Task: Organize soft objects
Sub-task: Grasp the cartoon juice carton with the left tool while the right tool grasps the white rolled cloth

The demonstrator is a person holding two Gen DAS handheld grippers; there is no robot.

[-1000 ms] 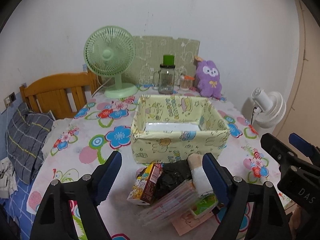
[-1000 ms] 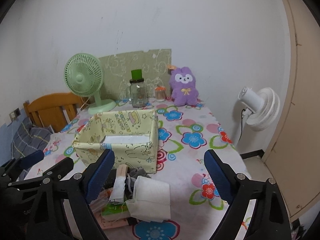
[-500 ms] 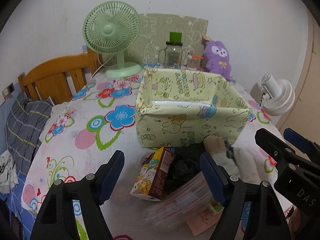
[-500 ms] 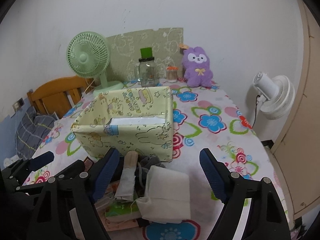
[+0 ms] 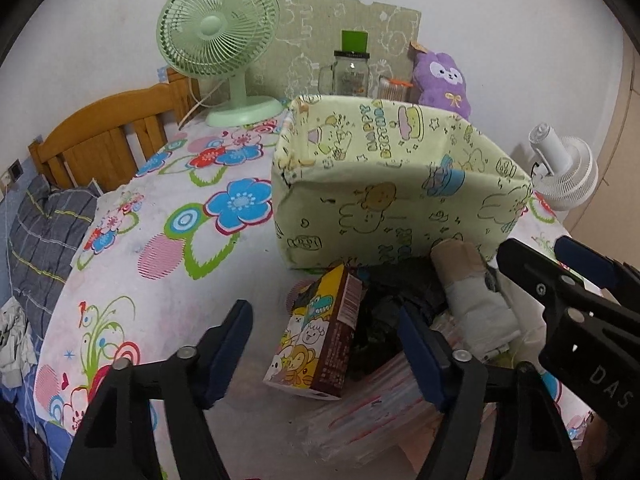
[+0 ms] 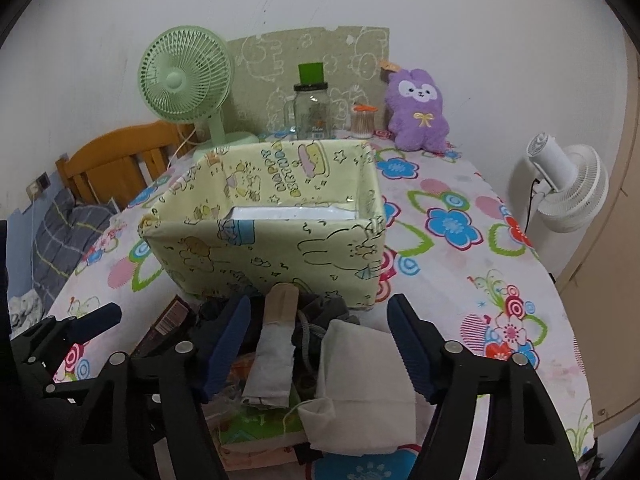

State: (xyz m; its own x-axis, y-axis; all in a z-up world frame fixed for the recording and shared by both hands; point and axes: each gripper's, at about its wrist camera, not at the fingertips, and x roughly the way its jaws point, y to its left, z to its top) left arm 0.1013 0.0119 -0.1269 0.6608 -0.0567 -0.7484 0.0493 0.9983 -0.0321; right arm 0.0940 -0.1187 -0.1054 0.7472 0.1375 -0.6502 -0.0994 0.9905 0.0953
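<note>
A yellow cartoon-printed fabric box (image 6: 264,248) is seen standing on the flower-patterned tablecloth (image 5: 168,264), open side up, with a white sheet visible on its floor in the right wrist view. A pile of small items is heaped on the cloth directly against the box's near wall. In the pile, a beige and grey rolled sock (image 6: 272,344) is noted lying lengthwise, its beige end toward the box; a folded white cloth (image 6: 360,380) lies just beside it to the right, and dark grey fabric (image 6: 320,312) is bunched between them. A printed snack carton (image 5: 320,340) stands tilted at the pile's left edge, next to crumpled black material (image 5: 384,300), with clear plastic packets (image 5: 372,420) beneath. The left gripper (image 5: 326,350) is held over the carton, jaws apart and just lately narrowing, the carton between the fingers with no pad seen pressing on it. The right gripper (image 6: 318,350) is held over the sock and white cloth, jaws likewise apart and just lately narrowing, nothing clamped. At the far table edge a green fan (image 6: 184,80), a glass jar (image 6: 312,114) and a purple plush (image 6: 418,110) are recorded; a white fan (image 6: 568,188) stands off the table to the right
</note>
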